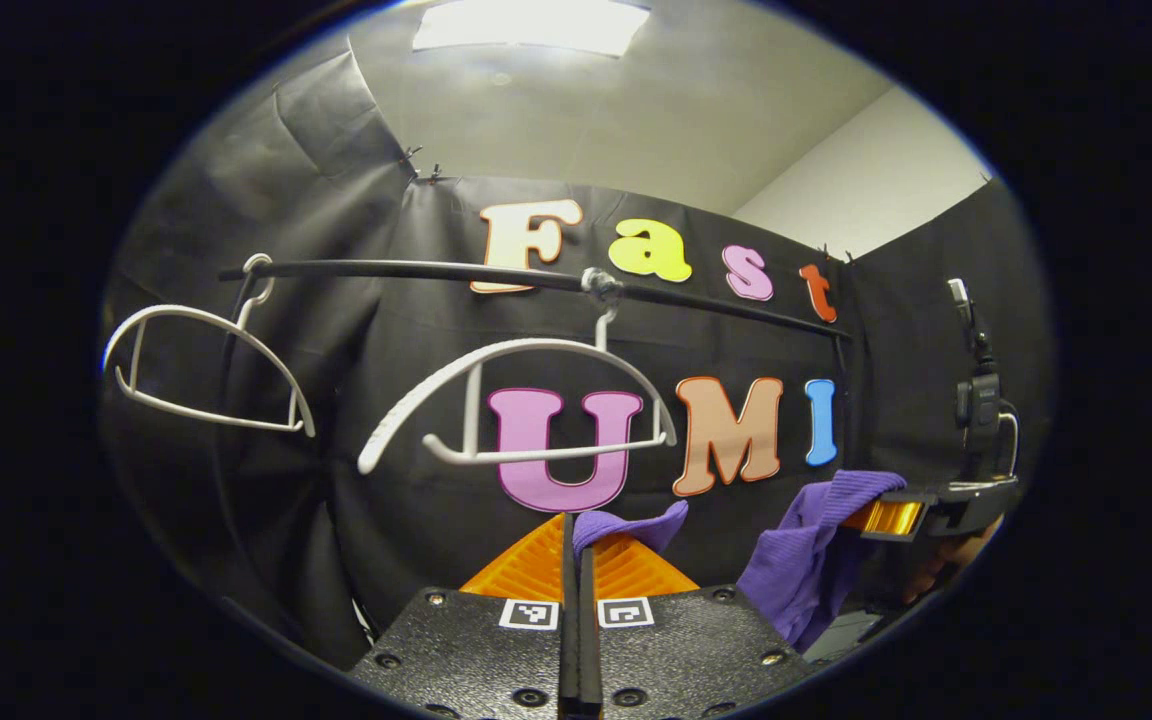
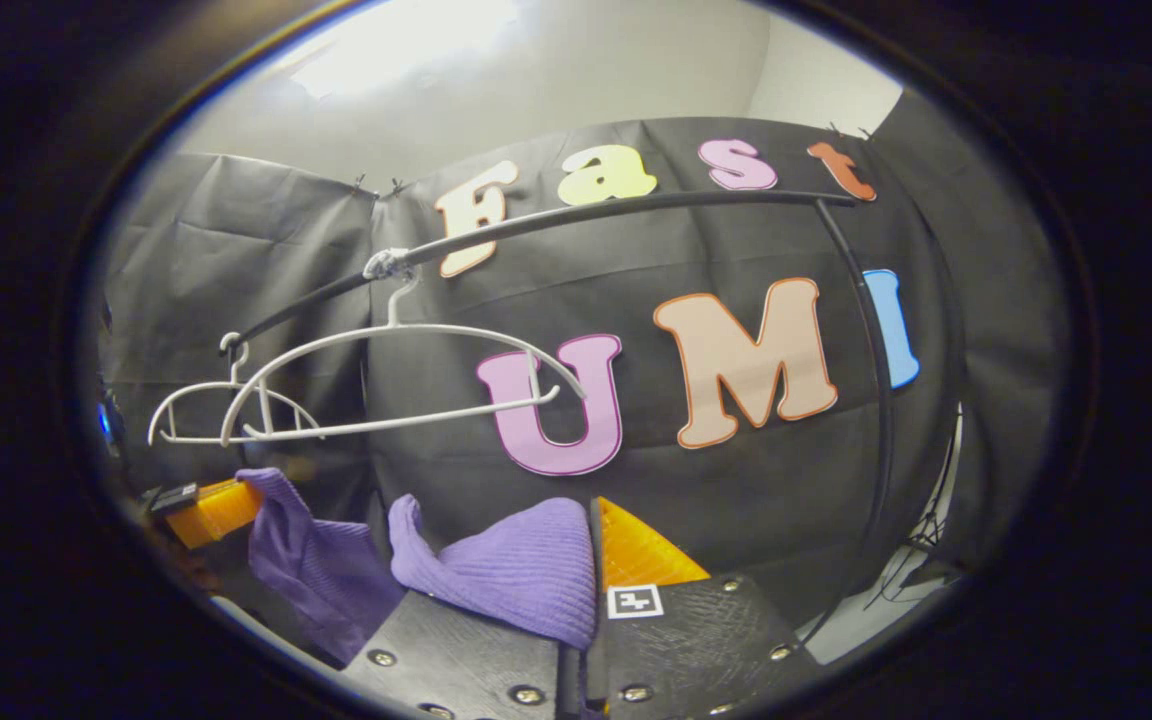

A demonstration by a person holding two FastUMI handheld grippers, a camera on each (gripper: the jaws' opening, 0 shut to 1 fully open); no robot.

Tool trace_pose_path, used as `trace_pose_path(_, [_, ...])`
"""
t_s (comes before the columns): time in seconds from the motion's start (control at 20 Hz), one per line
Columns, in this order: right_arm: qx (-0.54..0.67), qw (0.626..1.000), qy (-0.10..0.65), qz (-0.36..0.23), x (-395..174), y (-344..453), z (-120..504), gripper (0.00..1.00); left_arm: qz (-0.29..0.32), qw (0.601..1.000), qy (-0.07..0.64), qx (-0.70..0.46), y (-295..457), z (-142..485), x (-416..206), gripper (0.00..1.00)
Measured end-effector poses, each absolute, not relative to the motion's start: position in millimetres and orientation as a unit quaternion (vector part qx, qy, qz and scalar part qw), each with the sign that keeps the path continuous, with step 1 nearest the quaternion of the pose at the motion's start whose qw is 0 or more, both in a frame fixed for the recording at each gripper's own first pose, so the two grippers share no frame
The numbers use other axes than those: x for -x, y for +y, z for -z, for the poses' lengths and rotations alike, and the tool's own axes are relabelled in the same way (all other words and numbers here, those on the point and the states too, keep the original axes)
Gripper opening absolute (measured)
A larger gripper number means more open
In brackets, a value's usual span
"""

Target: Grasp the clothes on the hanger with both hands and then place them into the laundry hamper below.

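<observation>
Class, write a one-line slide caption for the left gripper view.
Both grippers, left gripper and right gripper, clamp the purple garment below two bare white hangers on the rail.

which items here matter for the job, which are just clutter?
Job:
- purple garment, off the hanger, held between both tongs
- left tongs, shut on it
- right tongs, shut on it
- near hanger, bare, on the rail

Clutter:
- far hanger, bare, farther along the rail
- ceiling light
</observation>
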State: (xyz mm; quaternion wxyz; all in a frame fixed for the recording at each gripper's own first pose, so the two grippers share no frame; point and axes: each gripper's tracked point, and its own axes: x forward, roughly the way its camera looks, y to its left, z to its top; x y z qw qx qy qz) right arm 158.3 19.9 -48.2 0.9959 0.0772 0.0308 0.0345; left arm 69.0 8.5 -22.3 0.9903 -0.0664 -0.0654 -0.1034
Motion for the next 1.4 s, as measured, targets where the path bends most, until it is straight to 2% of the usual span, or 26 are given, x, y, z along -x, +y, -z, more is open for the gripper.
trace_pose_path(0.25, [-0.105,0.993,0.036,-0.037,-145.7,37.2,45.4,0.08,0.126,0.986,-0.087,0.072,-13.7,2.7,-72.3,0.00])
trace_pose_path(0.55, [-0.126,0.990,0.046,-0.044,-133.4,51.7,58.2,0.08,0.144,0.983,-0.073,0.082,-31.5,17.8,-77.7,0.00])
trace_pose_path(1.1, [-0.137,0.985,0.103,-0.007,-142.8,45.3,129.1,0.08,0.176,0.981,-0.009,0.077,-57.5,96.8,-93.4,0.00])
trace_pose_path(1.4, [-0.152,0.979,0.137,0.013,-154.2,36.9,173.5,0.08,0.158,0.984,0.028,0.082,-49.8,147.8,-110.1,0.00])
